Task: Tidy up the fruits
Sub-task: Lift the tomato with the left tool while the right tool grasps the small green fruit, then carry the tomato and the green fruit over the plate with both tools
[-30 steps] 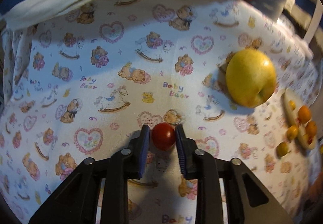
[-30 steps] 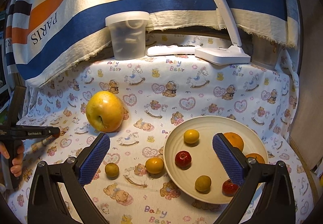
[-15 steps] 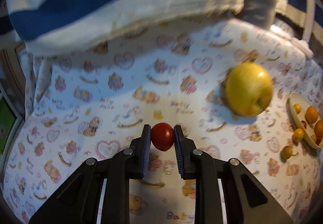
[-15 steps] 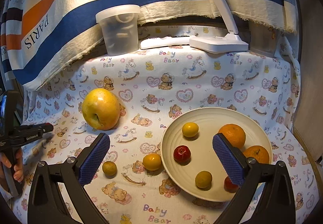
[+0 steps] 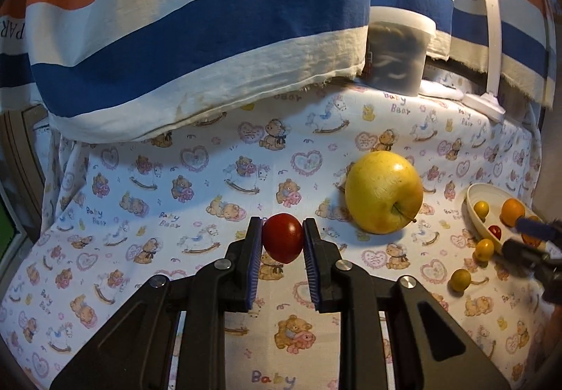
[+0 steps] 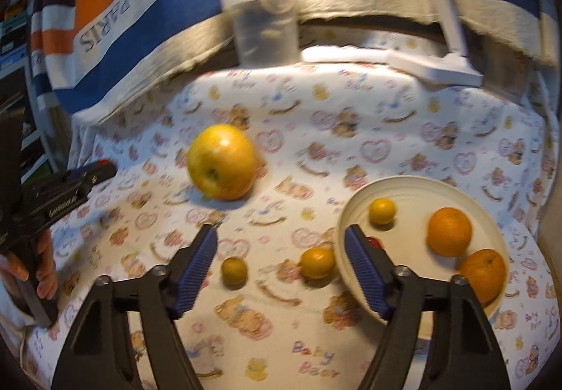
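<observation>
Red fruit: a small, round, glossy dark-red tomato-like fruit, smooth-skinned, with a faint highlight on top.
My left gripper: clenched on that red fruit; both blue ribbed pads press its sides, and it sits at the very tips, held clear above the bear-printed white cloth.
My right gripper: jaws closing, nothing pressed between the pads; through the gap I see two small yellow-orange round fruits lying on the cloth, the nearer to the plate just beside its rim.
Big apple: a large yellow apple with a short stem, lying on the cloth to the right of and beyond my left gripper, well apart from the fruit I hold.
Plate: a shallow cream round plate holding a small yellow fruit, two oranges and a red fruit mostly hidden behind my right pad.
Left view only: the clamped fruit up close; the plate shows only edge-on at the far right.
Right view only: the plate's whole inside, though blurred; my left gripper from the side with my hand around its handle, a sliver of red at its tip.
Backdrop: a striped cream, blue and orange towel printed PARIS, a lidded translucent plastic tub and a white desk lamp.
</observation>
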Motion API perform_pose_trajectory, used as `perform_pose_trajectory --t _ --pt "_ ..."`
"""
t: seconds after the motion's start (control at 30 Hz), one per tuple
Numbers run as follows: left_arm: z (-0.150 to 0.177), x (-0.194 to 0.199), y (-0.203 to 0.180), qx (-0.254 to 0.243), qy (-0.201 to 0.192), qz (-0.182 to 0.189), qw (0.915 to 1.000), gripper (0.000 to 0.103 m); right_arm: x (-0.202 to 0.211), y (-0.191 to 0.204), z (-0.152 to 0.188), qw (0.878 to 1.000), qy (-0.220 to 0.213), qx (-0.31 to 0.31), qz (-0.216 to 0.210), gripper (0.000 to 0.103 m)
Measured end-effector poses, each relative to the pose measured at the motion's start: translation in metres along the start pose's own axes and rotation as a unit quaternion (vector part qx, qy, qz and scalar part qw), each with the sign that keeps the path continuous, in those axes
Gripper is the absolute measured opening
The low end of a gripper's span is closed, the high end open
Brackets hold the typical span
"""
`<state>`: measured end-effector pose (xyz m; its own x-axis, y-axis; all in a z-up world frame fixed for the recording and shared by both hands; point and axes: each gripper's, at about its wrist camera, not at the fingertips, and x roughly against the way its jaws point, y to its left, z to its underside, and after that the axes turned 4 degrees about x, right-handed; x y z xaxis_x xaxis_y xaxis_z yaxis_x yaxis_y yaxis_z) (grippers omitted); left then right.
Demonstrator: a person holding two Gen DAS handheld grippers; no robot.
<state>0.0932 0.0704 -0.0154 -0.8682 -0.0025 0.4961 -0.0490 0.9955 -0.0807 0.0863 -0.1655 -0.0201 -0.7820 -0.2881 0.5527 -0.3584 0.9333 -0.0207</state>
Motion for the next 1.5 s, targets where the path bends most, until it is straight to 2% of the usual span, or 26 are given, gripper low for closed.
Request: perform_pose_trajectory --t 0.17,0.37,0.43,0.53,0.83,0.9,1.13,1.33,1.5 --pt "0.0 0.003 0.002 0.007 -0.01 0.005 0.9999 0.022 -0.009 0.01 0.003 1.0 0.024 0.005 -0.019 0.057" --pt "0.001 0.007 -0.002 -0.003 -0.021 0.003 0.9998 0.022 -0.02 0.02 0.001 0.998 0.051 0.02 -0.031 0.054" --pt "0.001 0.008 -0.006 -0.014 -0.025 -0.003 0.9996 0.022 -0.03 0.024 0.003 0.996 0.079 0.031 -0.041 0.054" --pt "0.002 0.01 -0.009 -0.022 -0.028 -0.002 0.9993 0.022 -0.04 0.026 0.006 0.994 0.102 0.04 -0.028 0.052" --pt "0.003 0.013 -0.013 -0.034 -0.037 0.004 0.9987 0.022 -0.063 0.019 0.008 0.988 0.145 0.004 -0.054 0.033" --pt "0.003 0.014 -0.015 -0.04 -0.04 0.003 0.9984 0.022 -0.063 0.019 0.008 0.988 0.146 0.006 -0.053 0.025" --pt "0.003 0.016 -0.013 -0.036 -0.044 0.007 0.9984 0.022 -0.059 0.024 0.008 0.99 0.131 0.022 -0.041 0.025" --pt "0.003 0.018 -0.014 -0.041 -0.046 0.013 0.998 0.022 -0.036 0.022 0.004 0.996 0.08 0.027 -0.036 0.024" --pt "0.004 0.023 -0.021 -0.064 -0.06 0.005 0.9961 0.022 -0.017 0.012 -0.001 0.999 0.035 0.002 -0.03 0.024"
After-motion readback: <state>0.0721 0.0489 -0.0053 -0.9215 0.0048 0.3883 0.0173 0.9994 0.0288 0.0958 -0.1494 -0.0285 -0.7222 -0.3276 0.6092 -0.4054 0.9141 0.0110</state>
